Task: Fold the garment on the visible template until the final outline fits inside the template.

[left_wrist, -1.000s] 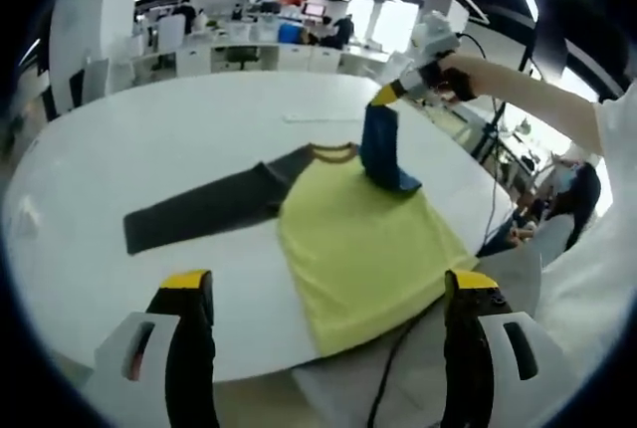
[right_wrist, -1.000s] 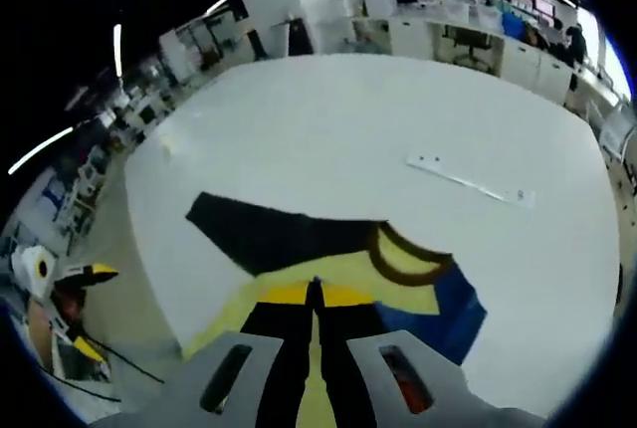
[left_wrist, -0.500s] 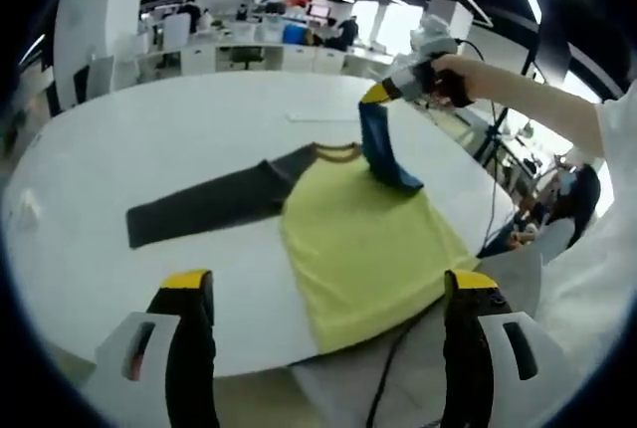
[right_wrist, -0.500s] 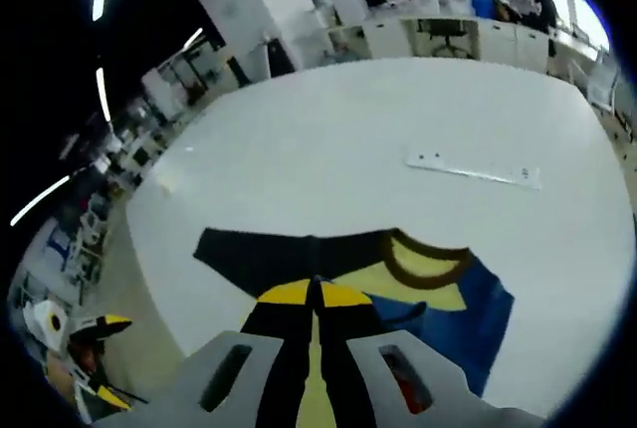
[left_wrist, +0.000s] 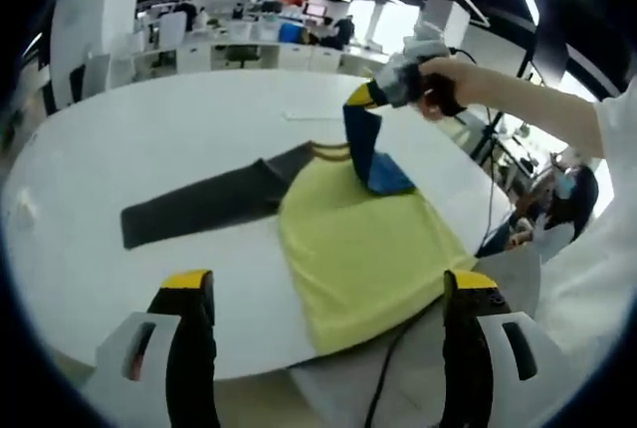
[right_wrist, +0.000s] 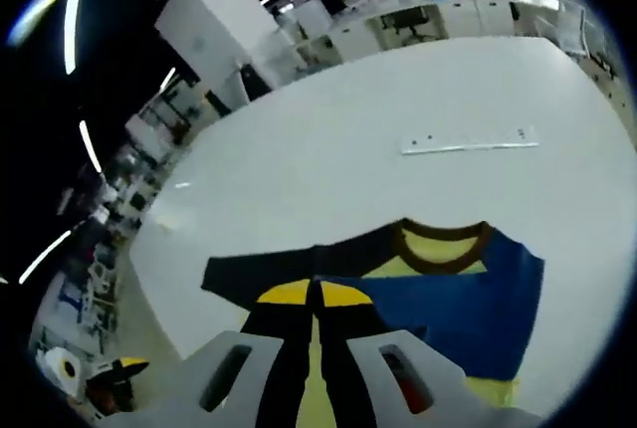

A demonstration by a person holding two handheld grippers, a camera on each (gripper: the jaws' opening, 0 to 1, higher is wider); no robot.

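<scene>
Roughly mid-fold: the shirt lies flat on the white table, yellow body toward the near edge, its hem hanging a little over that edge. Brown collar points to the far side. One dark grey sleeve is stretched out flat to the side, untouched. The blue sleeve is lifted off the table and held up over the yellow body, pinched at its cuff by the right gripper, whose yellow-tipped jaws are pressed together on the cloth; in the right gripper view the same jaws meet with no gap, the blue cloth spread below them. The left gripper hangs off the near edge of the table with jaws spread wide, holding nothing. Judgement: only the first sleeve fold is under way and not yet laid down; the grey sleeve and the body folds are all left to do. Hard to make out: no template outline can be picked out on the table in either view, so fit cannot be judged. A thin pale strip lies beyond the collar, well apart from the shirt; what it is I cannot tell. The hem below the table edge is cut off. A person's hand and sleeve carry the right gripper.
</scene>
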